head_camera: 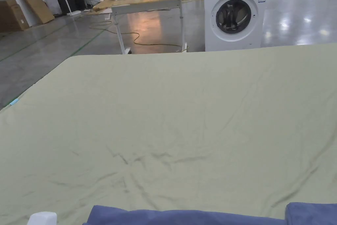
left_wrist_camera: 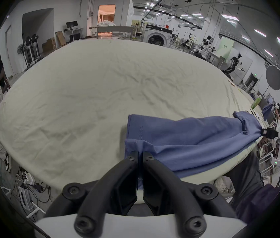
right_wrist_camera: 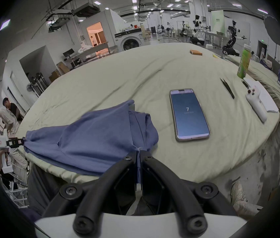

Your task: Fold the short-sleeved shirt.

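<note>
Left gripper [left_wrist_camera: 140, 153]: black two-jaw tool, jaws pinched together on left end of blue cotton short-sleeved shirt [left_wrist_camera: 187, 138].
Shirt: bunched strip along near edge of bed covered in pale green sheet [head_camera: 184, 110], long axis left-right, stretched between both grippers.
Right gripper [right_wrist_camera: 138, 153]: black jaws clamped on right end of shirt.
Judgement: both ends equally in hand; spread toward far edge next.
Grey smartphone [right_wrist_camera: 189, 114]: just right of shirt; may obstruct.

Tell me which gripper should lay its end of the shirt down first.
Left, probably. The left gripper holds the blue shirt over open sheet; the right gripper has a phone lying close beside its end.
</note>
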### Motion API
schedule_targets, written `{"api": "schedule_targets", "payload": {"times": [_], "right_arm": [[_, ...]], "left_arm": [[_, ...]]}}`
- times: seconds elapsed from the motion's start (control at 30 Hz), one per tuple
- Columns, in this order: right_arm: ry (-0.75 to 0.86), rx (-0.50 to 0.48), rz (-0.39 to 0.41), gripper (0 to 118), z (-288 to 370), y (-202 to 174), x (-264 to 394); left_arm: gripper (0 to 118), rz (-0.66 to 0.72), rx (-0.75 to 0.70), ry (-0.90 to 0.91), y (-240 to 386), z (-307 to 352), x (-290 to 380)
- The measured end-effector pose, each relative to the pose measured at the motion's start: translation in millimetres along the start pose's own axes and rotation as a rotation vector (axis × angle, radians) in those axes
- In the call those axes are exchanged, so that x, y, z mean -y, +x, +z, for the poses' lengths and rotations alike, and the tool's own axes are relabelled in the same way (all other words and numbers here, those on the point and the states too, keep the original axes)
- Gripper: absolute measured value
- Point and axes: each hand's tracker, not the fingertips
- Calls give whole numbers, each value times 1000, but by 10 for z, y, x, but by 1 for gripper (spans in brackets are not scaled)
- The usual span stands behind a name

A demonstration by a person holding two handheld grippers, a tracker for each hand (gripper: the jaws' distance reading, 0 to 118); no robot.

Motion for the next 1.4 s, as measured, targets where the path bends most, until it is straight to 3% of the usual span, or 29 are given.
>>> {"api": "schedule_targets", "payload": {"times": [0.13, 0.2, 0.23, 0.27, 0.3, 0.43, 0.6, 0.7, 0.8, 0.83, 0.87, 0.9, 0.93, 0.97, 1.0, 1.07, 1.27, 1.4], "right_arm": [[6, 13, 2, 1, -6, -15, 23], [16, 15, 4, 7, -29, -59, 39], [26, 18, 12, 21, -37, -64, 46], [31, 29, 33, 52, -36, -86, 49], [31, 50, 46, 65, -25, -105, 47], [176, 76, 17, 65, 242, -151, -89], [507, -2, 46, 66, 731, -502, -389], [627, -63, 59, 67, 816, -656, -450], [667, -118, 86, 61, 829, -780, -489], [681, -125, 105, 53, 834, -828, -489], [686, -131, 124, 34, 837, -871, -486], [681, -127, 142, 18, 840, -911, -481], [680, -123, 164, 11, 846, -990, -482], [684, -123, 174, 10, 845, -1019, -462], [679, -141, 180, 6, 841, -1026, -449], [668, -163, 188, 0, 824, -1077, -411], [641, -173, 229, 0, 806, -1156, -365], [643, -179, 210, 0, 793, -1132, -349]], "left_arm": [[0, 16, 1, 4, -27, 6, 65], [19, 7, 0, 17, 3, -23, 105], [35, -10, -22, 38, 7, -31, 124], [62, -28, -59, 44, 3, -36, 127], [74, -34, -82, 50, 9, -29, 127], [78, -33, -102, 232, 168, 335, 9], [78, -145, -135, 631, 791, 1128, -181], [82, -123, -157, 723, 1161, 1394, -247], [82, -90, -141, 798, 1384, 1516, -235], [81, -91, -127, 827, 1460, 1554, -207], [77, -89, -122, 852, 1471, 1561, -173], [69, -102, -117, 852, 1527, 1583, -147], [54, -142, -94, 858, 1583, 1604, -121], [33, -167, -79, 855, 1629, 1615, -98], [20, -176, -80, 853, 1696, 1620, -109], [2, -213, -62, 828, 1771, 1619, -88], [0, -275, -31, 808, 1855, 1713, -119], [0, -240, 4, 810, 1765, 1749, -169]]}}
